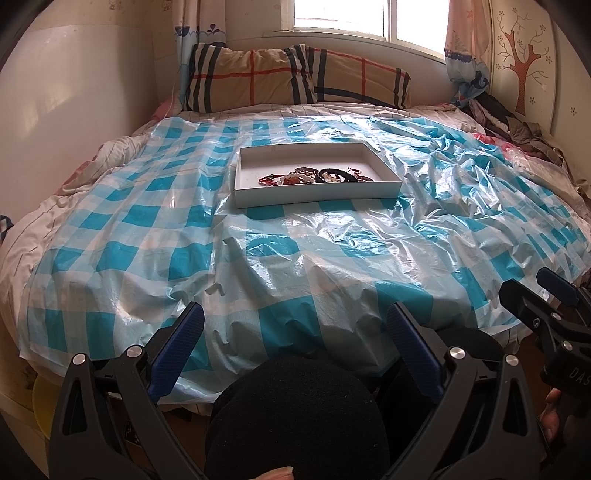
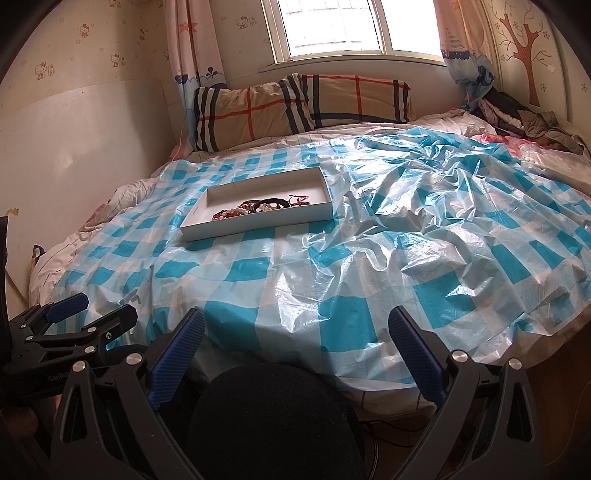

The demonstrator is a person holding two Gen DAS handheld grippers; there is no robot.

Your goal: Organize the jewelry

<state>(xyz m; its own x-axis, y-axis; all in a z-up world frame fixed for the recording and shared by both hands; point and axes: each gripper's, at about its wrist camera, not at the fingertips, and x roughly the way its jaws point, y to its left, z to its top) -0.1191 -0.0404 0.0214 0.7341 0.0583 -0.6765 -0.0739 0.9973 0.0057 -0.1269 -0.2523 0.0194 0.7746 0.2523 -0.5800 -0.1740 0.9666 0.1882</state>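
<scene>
Both looking from the foot of the bed toward the window; right wrist set further right; both sharing the white tray mid-distance.

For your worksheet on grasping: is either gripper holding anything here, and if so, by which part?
Nothing is held. The left gripper and right gripper are both open and empty above the bed's near edge; the jewelry lies in the white box.
</scene>
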